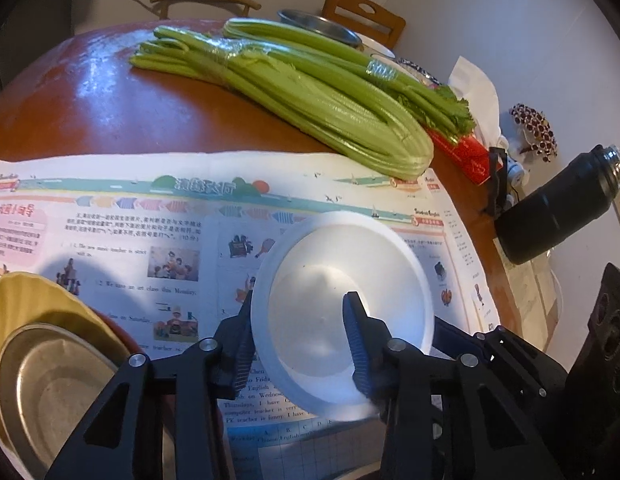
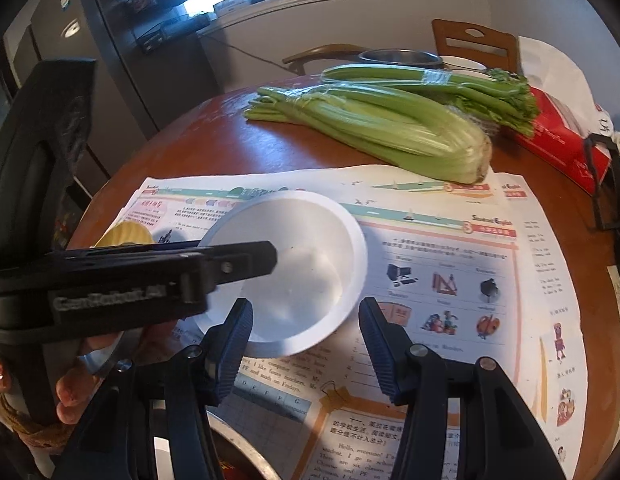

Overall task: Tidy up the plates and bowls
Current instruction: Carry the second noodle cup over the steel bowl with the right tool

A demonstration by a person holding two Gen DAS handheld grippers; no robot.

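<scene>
My left gripper (image 1: 300, 320) is shut on the rim of a white bowl (image 1: 310, 280), one finger inside and one outside, and holds it tilted above the newspaper (image 1: 130, 240). The bowl also shows in the right wrist view (image 2: 306, 248), with the left gripper's finger reaching in from the left. My right gripper (image 2: 306, 312) is open and empty, just below the bowl. A metal plate (image 1: 46, 384) sits on a yellow dish (image 1: 26, 300) at the lower left. A metal rim (image 2: 238, 452) shows under my right gripper.
Two celery bunches (image 1: 310, 92) lie across the round red-brown table (image 1: 90, 100). A metal bowl (image 1: 322, 26) and white dishes stand at the far edge near a wooden chair (image 1: 362, 12). A red box (image 2: 562, 140) and a black flask (image 1: 558, 208) are at the right.
</scene>
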